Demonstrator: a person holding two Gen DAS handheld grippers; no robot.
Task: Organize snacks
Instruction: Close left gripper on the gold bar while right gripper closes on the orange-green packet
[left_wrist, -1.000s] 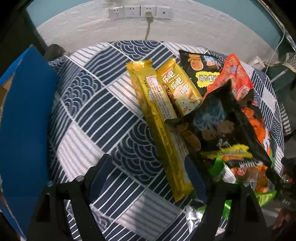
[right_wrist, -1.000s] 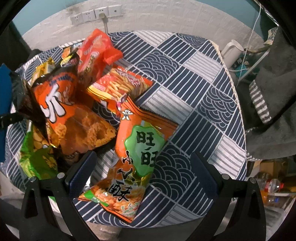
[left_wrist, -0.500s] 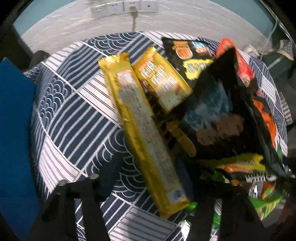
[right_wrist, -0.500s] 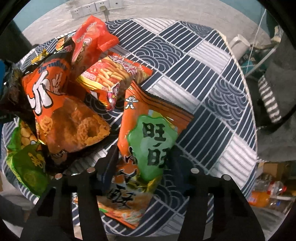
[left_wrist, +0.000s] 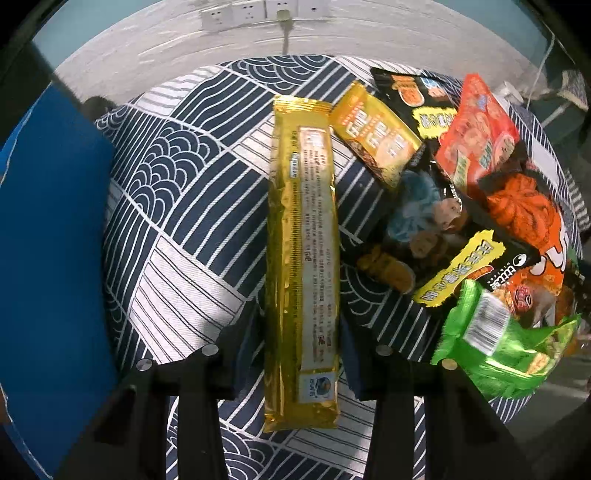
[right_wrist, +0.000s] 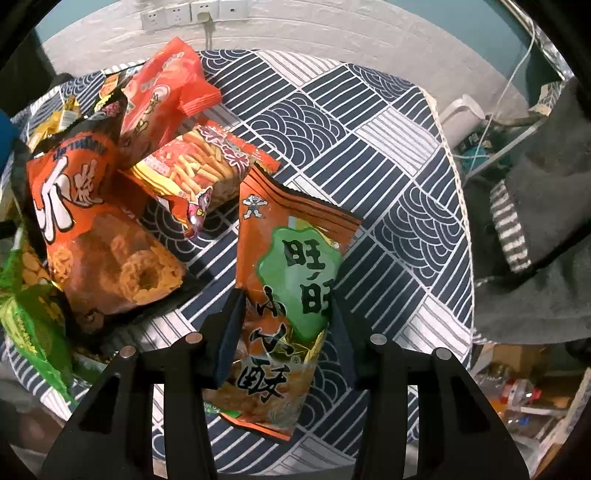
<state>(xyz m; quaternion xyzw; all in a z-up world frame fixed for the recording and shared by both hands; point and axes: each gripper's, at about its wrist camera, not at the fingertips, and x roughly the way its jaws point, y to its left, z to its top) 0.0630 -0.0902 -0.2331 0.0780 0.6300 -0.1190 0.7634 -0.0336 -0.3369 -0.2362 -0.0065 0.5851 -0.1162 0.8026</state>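
Patterned tablecloth (left_wrist: 192, 229); gold packet (left_wrist: 301, 258) between closing left gripper (left_wrist: 301, 354) pads.

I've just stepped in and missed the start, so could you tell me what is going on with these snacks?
A person is sorting snacks on a patterned tablecloth with two handheld grippers. The left gripper is closing on a long gold packet; the right gripper is closing on an orange and green bag. Other bags lie in a pile beside them.
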